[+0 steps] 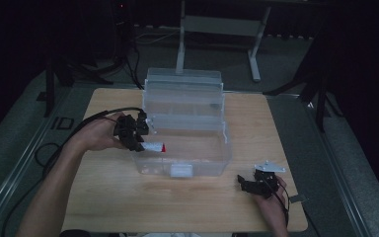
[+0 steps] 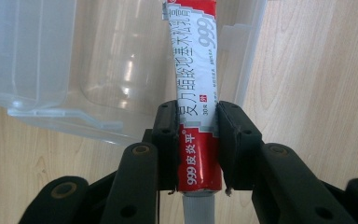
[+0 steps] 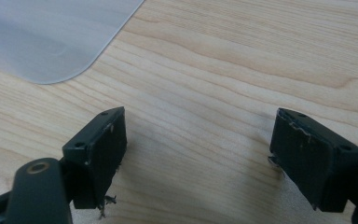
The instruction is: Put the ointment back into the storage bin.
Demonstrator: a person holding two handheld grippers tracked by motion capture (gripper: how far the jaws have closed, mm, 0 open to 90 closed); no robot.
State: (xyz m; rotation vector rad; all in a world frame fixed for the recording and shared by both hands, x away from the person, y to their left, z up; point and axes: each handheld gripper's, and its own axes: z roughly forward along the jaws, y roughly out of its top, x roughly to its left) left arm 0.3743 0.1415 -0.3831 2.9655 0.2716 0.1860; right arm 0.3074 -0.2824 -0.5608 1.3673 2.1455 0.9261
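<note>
On the near counter (image 1: pixel 177 197), right gripper (image 1: pixel 246 183) is resting with jaws spread wide, gripping nothing.
Farther off, left gripper (image 2: pixel 196 140) is clamping the red-and-white ointment tube (image 2: pixel 193 84), poking it over the clear plastic box's (image 1: pixel 187 163) left rim.

Dim high view, brighter close-ups

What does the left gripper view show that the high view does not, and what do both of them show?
Left gripper view: the printing on the red and white tube and the two pads pressing its sides. High view: the whole clear plastic box with its lid up, both hands, and the right gripper low over the table. Both: the left gripper holding the tube at the box.
</note>
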